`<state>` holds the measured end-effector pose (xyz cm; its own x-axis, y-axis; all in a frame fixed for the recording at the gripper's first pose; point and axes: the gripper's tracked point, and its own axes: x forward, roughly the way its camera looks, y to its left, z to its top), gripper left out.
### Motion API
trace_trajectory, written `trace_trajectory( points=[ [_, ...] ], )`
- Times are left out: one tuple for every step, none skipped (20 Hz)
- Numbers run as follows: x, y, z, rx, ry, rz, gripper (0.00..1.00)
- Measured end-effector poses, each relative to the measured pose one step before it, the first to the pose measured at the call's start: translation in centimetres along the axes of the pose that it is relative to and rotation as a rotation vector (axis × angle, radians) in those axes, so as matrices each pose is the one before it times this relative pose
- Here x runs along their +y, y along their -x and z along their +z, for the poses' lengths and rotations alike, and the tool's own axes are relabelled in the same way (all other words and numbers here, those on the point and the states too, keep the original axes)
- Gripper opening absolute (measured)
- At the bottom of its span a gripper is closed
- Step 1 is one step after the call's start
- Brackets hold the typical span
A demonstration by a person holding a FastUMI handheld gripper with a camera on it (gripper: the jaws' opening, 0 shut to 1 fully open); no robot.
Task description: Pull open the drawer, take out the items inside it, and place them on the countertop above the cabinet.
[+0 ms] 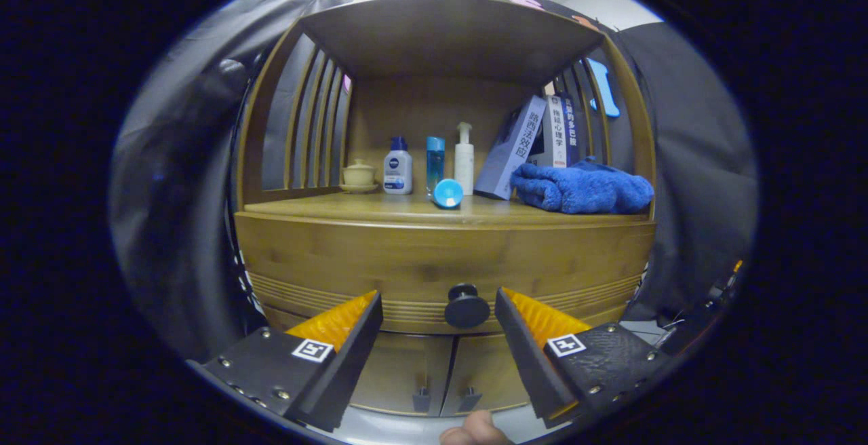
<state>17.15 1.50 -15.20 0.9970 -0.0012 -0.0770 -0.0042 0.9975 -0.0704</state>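
Hand-held gripper (437, 313) spread wide, holding nothing, its two fingers (339, 336) flanking one round dark knob (466, 306), which sits in the gap between the tips without touching either. A fingertip of the person (475, 431) peeks in just below, between the fingers.

That knob belongs to the drawer (441, 262), a wooden front, closed flush with the cabinet, nothing of its inside on show. Under it, two lower doors (434, 370) meet side by side, each with one small dark handle (422, 401).

Up on the counter (325, 206) above the drawer, nearest the front edge: one blue round-ended thing (447, 193) lying on its side, what it is I cannot tell. Off to the right, one blue towel (583, 188), bunched up.

Further back, a row: one pale lidded cup (359, 173) on a saucer, then three standing bottles, namely one white with a blue cap (397, 167), one clear blue (435, 160), one white pump bottle (464, 158). Behind the towel, three books: one (510, 148) leaning left, two upright (561, 131) beside it.

One wooden shelf (447, 31) roofs the whole nook, with slatted sides left and right.
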Motion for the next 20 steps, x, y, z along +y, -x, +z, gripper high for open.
trace_trajectory(
  points=[
    [0.045,1.031,1.044,-0.01339,0.00781,0.00603,0.99],
    [-0.271,1.078,1.047,-0.01155,0.01530,-0.00537,0.99],
    [-0.349,1.136,0.937,-0.00585,0.02022,-0.00620,0.99],
    [-0.244,1.438,0.963,-0.01421,0.00350,-0.01216,0.99],
    [-0.164,1.152,0.958,-0.00756,-0.00075,-0.00126,0.99],
    [-0.235,0.932,0.648,0.00259,-0.00075,-0.00899,0.99],
    [-0.363,1.144,0.536,0.01081,-0.00343,-0.00562,0.99],
    [-0.119,1.038,0.617,0.01035,0.00087,0.00339,0.99],
    [-0.502,1.075,0.658,0.01503,-0.00511,-0.01030,0.99],
    [-0.372,1.233,0.761,0.00548,-0.01090,-0.00084,0.99],
    [-0.026,1.116,1.029,-0.00282,-0.01432,0.00481,0.99],
    [0.043,1.045,1.059,-0.00122,-0.01034,0.01047,0.99],
    [0.064,1.001,0.953,0.00453,0.00156,0.00870,0.99],
    [-0.399,0.800,1.025,-0.00230,0.00873,-0.00494,0.99],
    [-0.401,0.752,1.268,-0.00714,0.01026,-0.01074,0.99],
    [-0.260,0.728,1.244,-0.00827,0.00271,-0.00868,0.99],
    [-0.170,0.730,1.388,-0.00912,-0.00482,-0.00639,0.99],
    [-0.044,0.656,1.325,-0.00819,-0.01267,-0.00167,0.99],
    [0.212,0.635,1.253,-0.00868,-0.01753,0.00491,0.99],
    [0.185,0.537,1.022,-0.00465,-0.02051,0.00408,0.99]
  ],
)
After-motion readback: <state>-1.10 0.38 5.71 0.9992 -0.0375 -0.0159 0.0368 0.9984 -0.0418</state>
